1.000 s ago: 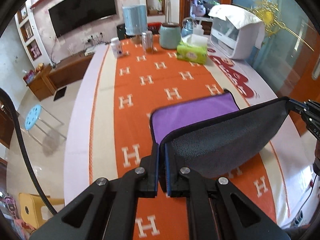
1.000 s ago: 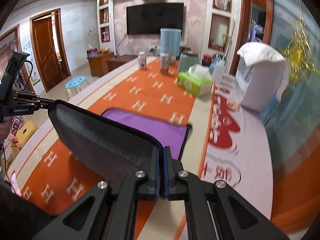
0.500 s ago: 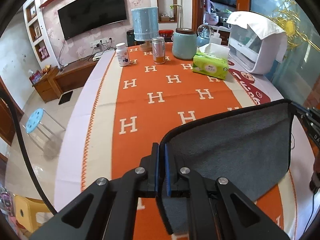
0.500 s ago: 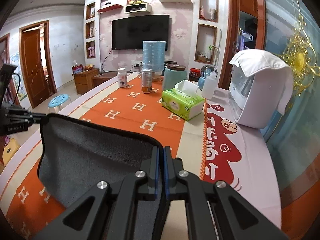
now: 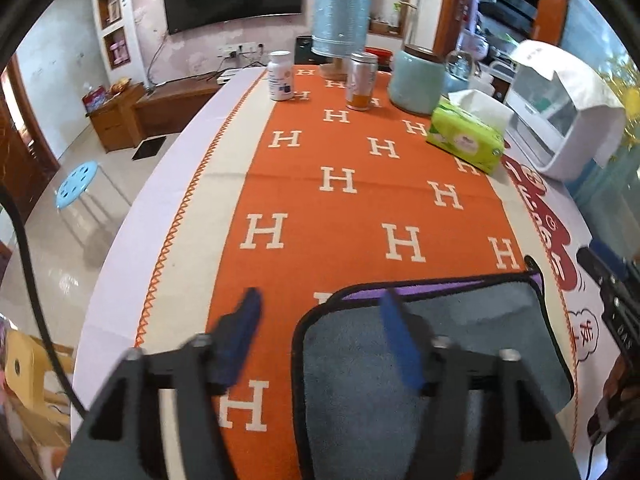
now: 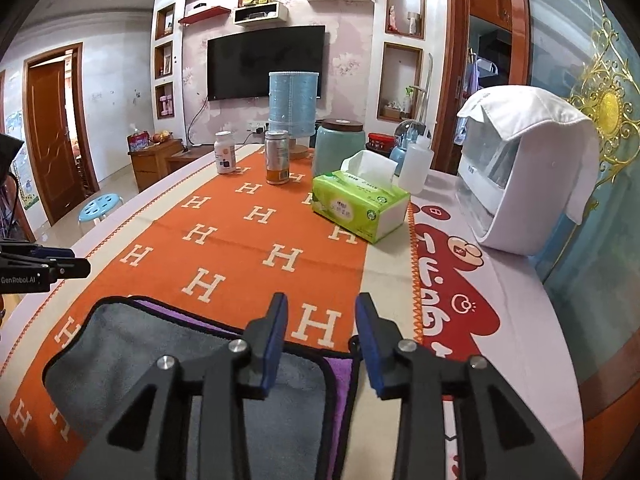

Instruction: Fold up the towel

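Note:
The towel lies folded flat on the orange H-patterned runner, grey side up, with a strip of its purple side showing along the far edge. It also shows in the right wrist view. My left gripper is open above the towel's near left corner, holding nothing. My right gripper is open above the towel's near right corner, holding nothing.
At the table's far end stand a white pill bottle, a metal can, a blue lamp, a teal jar, a green tissue pack and a white appliance. The table edge drops to the floor on the left.
Both grippers lowered the folded grey half onto the purple half, then opened and let go. The towel now lies flat on the runner.

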